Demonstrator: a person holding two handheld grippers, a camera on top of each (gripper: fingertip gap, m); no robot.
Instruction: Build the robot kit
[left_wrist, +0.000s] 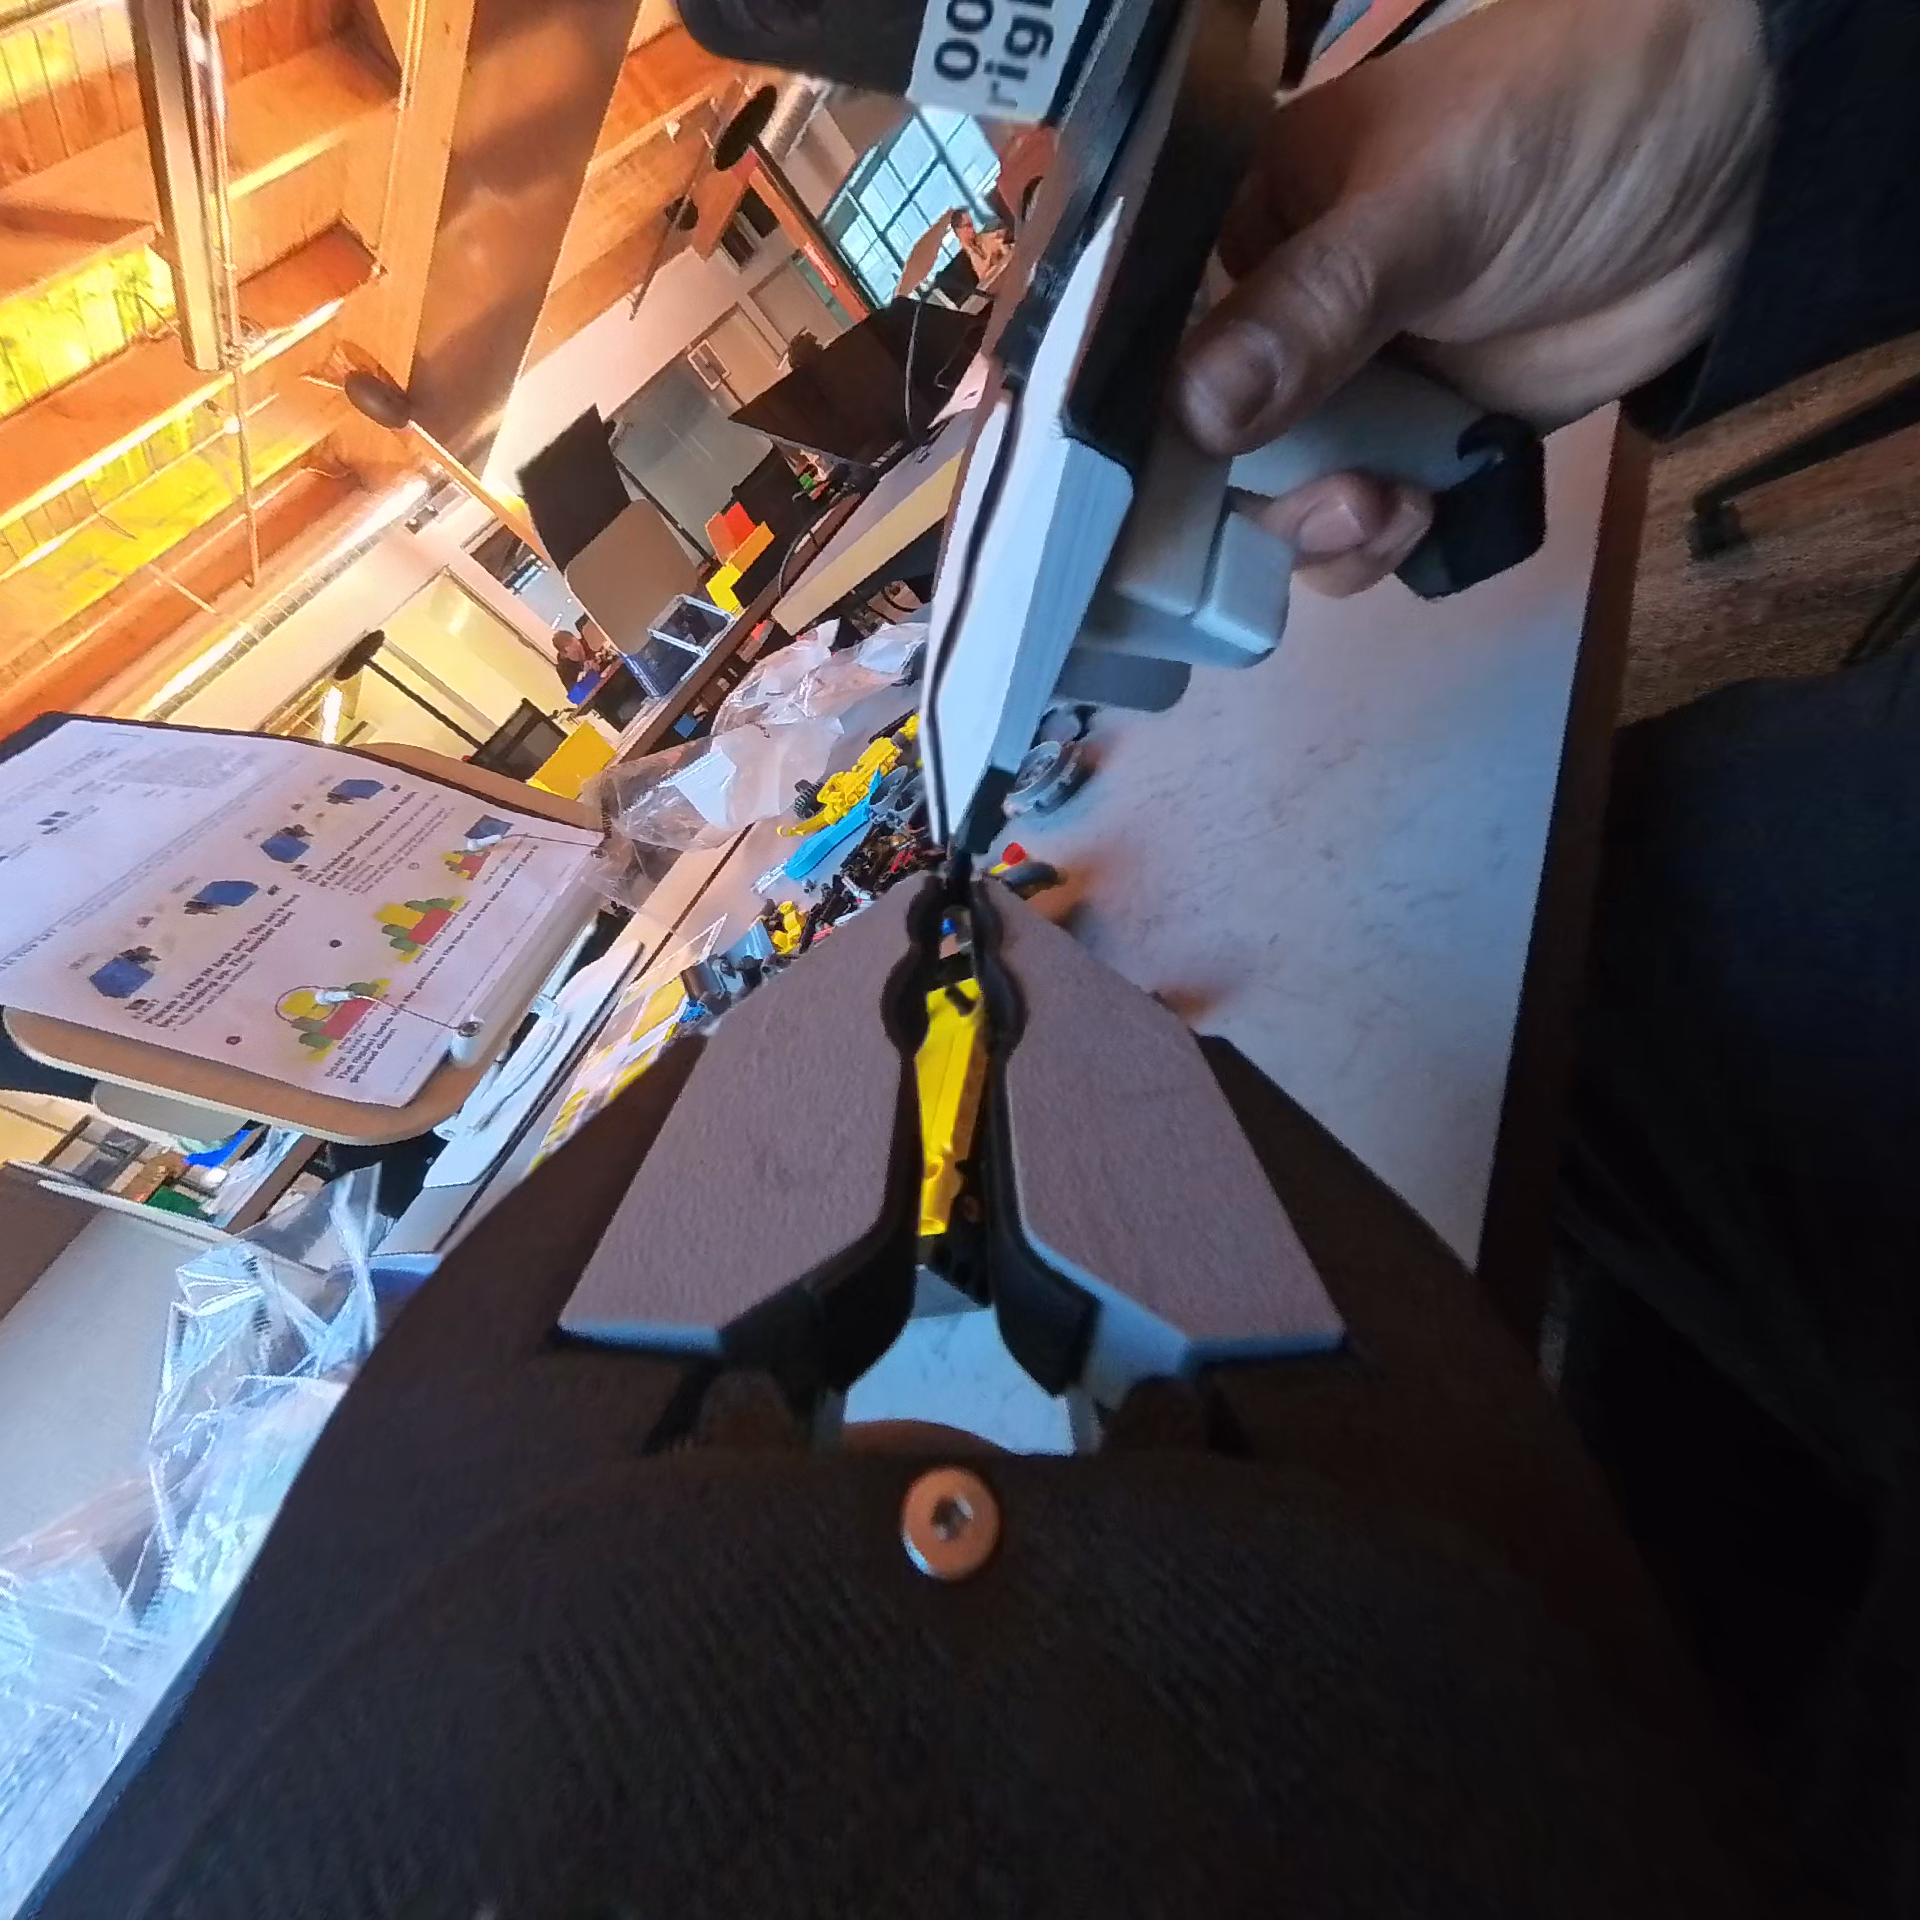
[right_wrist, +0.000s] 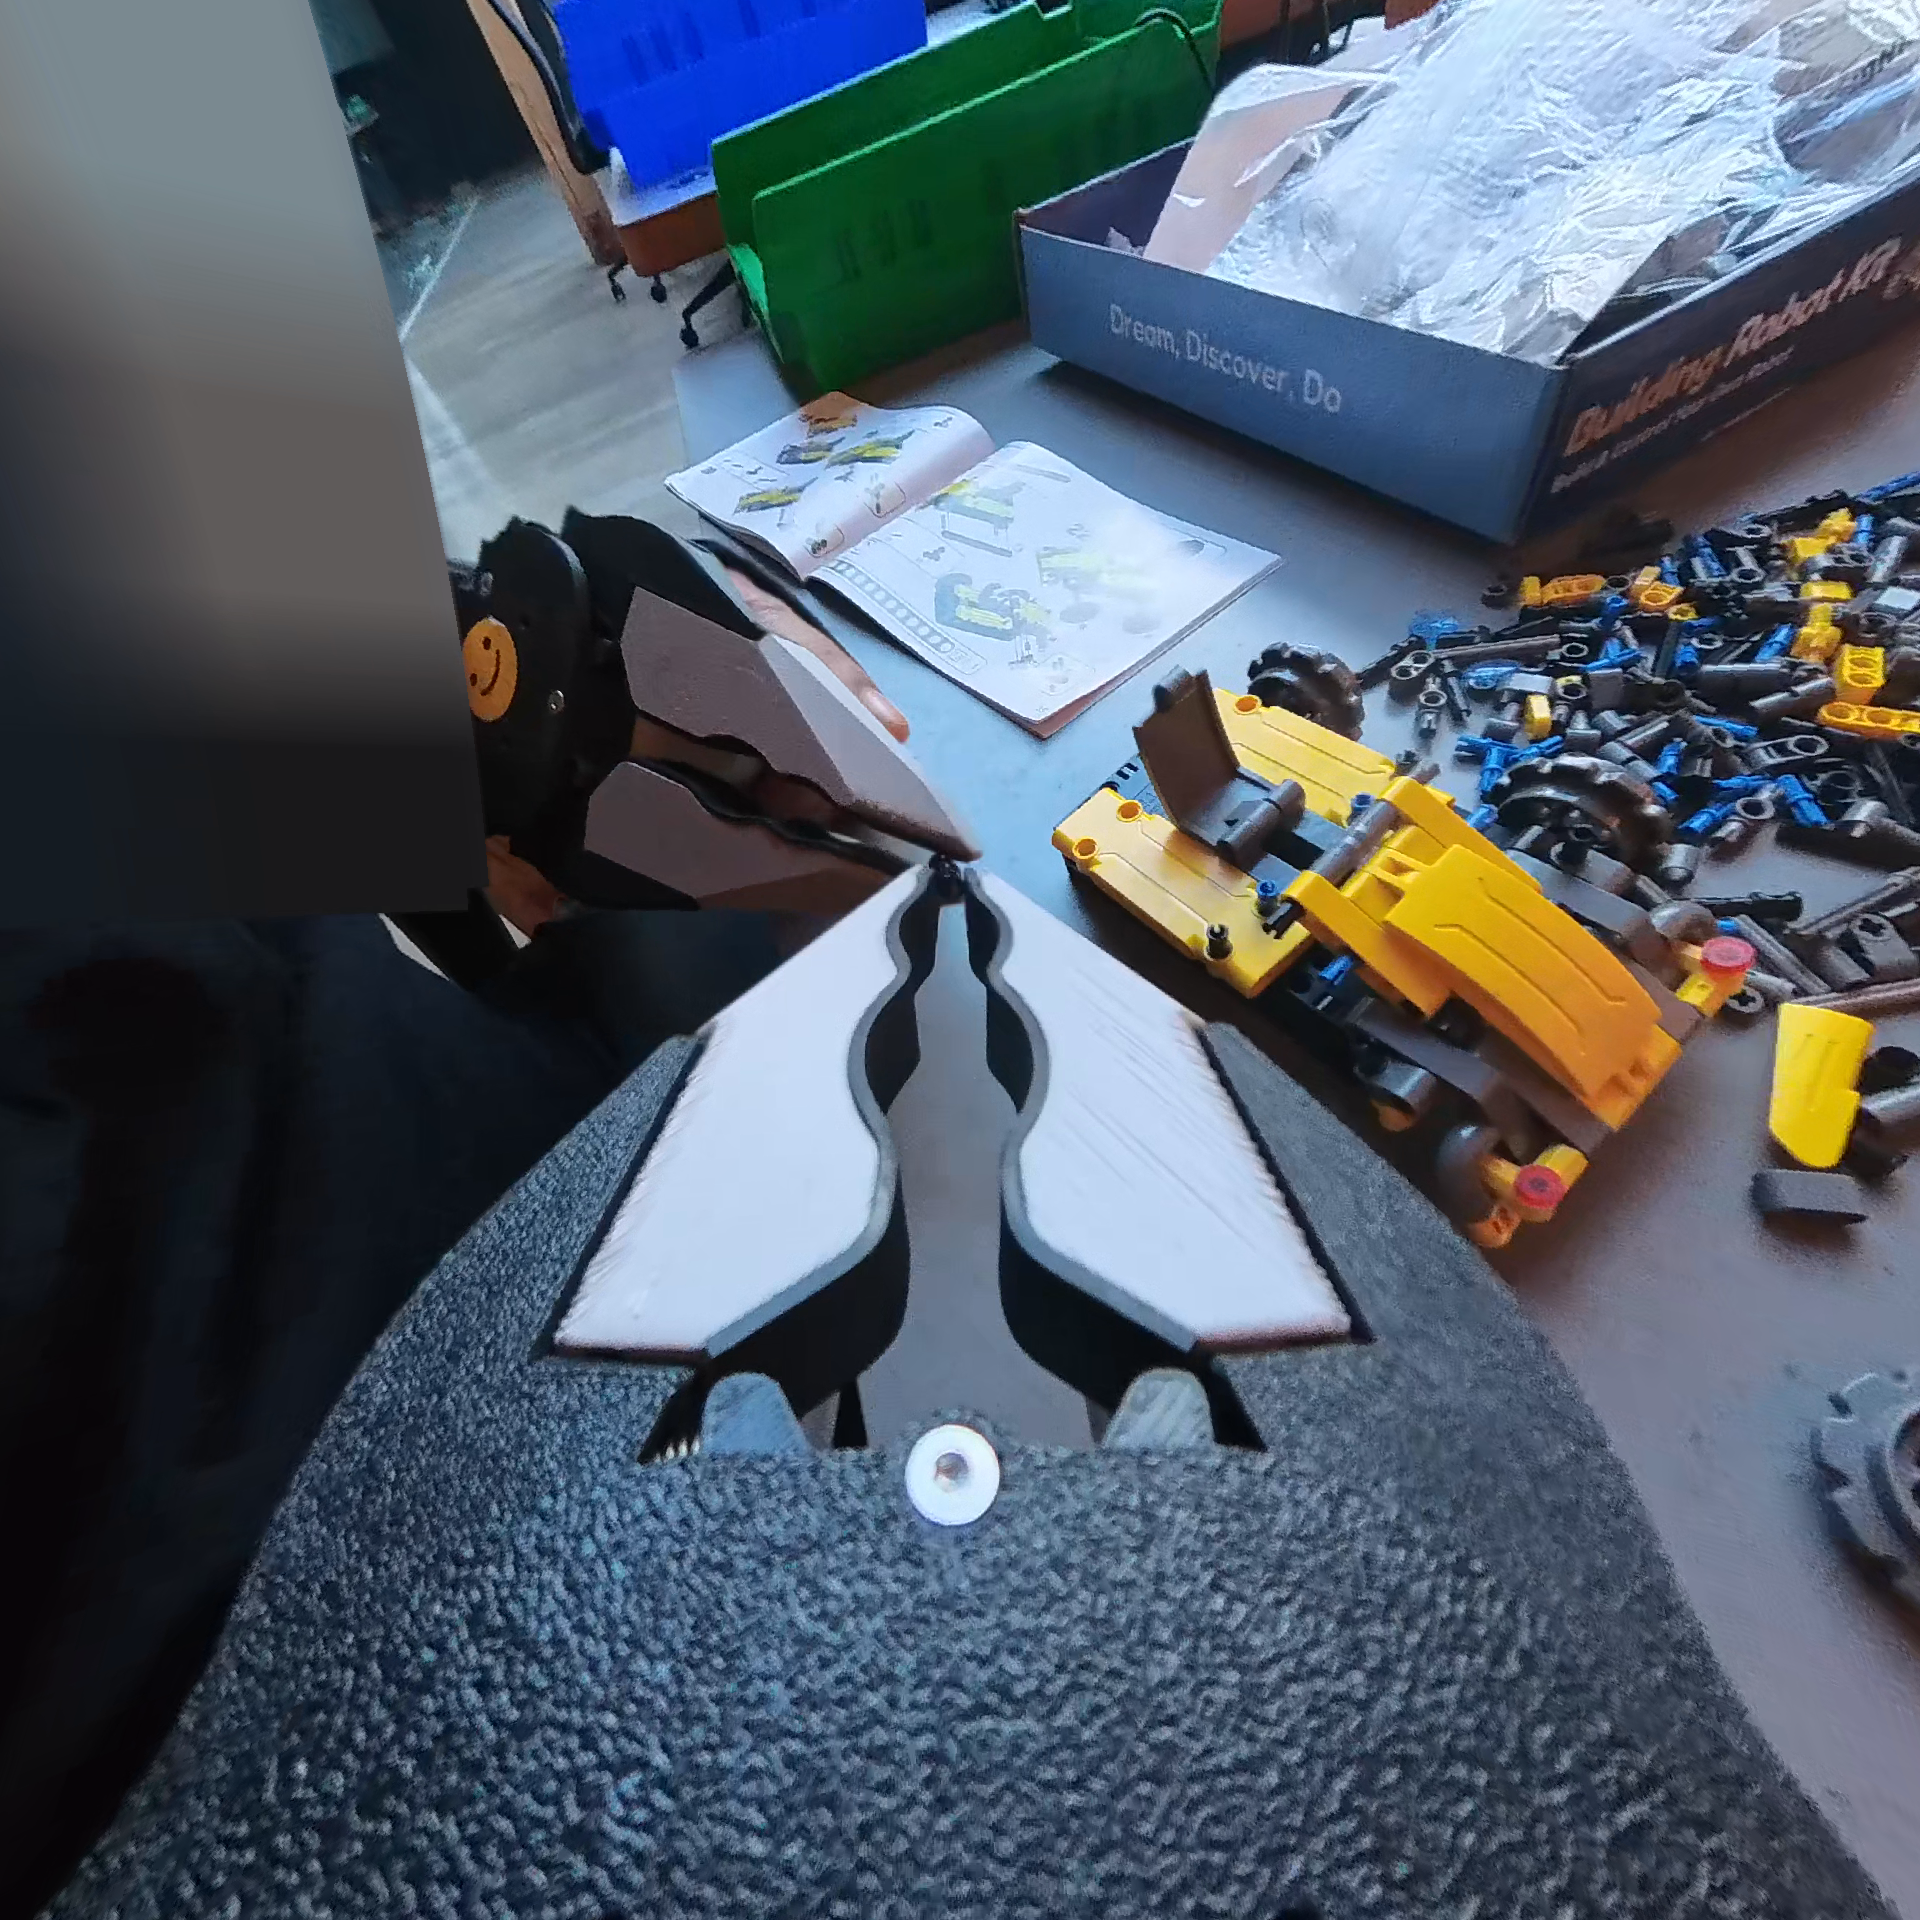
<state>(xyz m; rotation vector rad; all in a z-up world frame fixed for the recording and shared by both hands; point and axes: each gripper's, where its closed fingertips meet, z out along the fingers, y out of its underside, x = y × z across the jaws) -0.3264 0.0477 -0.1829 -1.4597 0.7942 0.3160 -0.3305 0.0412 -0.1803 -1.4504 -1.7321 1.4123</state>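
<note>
**Right tongs.** The right tongs (right_wrist: 948, 883) are drawn almost fully together. Only a narrow slot remains at the tips, and a small black part (right_wrist: 947, 876) is pinched in that slot. The part is held in the air, above the near edge of the desk (right_wrist: 1558, 1403) and in front of the person's dark clothing. In the left wrist view the right tongs (left_wrist: 961, 836) enter from above, gripped by a hand (left_wrist: 1455, 239), with their tip pointing down at the same spot.

**Left tongs.** The left tongs (left_wrist: 954, 904) are also nearly closed, and their tips bear on the small black part (left_wrist: 953, 923). In the right wrist view the left tongs (right_wrist: 951, 850) come in from the left. Their two fingers lie against each other, and their tip meets the right tongs' tip at the part. The two pairs of tongs therefore stand tip to tip on one piece.

**Surroundings.**
- A yellow and grey model vehicle (right_wrist: 1403, 935) lies on the desk just to the right of the tongs, touched by neither. It shows through the gap of the left tongs (left_wrist: 948, 1081).
- An open instruction booklet (right_wrist: 987, 561) lies beyond the tongs.
- A blue cardboard box (right_wrist: 1299, 364) filled with clear plastic bags stands farther back.
- A heap of loose black, blue and yellow parts (right_wrist: 1714, 675) spreads to the right of the model.
- A separate yellow panel (right_wrist: 1813, 1081) lies near the model's front end.
- A black toothed wheel (right_wrist: 1870, 1475) lies at the right edge.
- Green bins (right_wrist: 935, 208) stand behind the desk.
- A printed sheet on a stand (left_wrist: 260, 904) is visible in the left wrist view.
</note>
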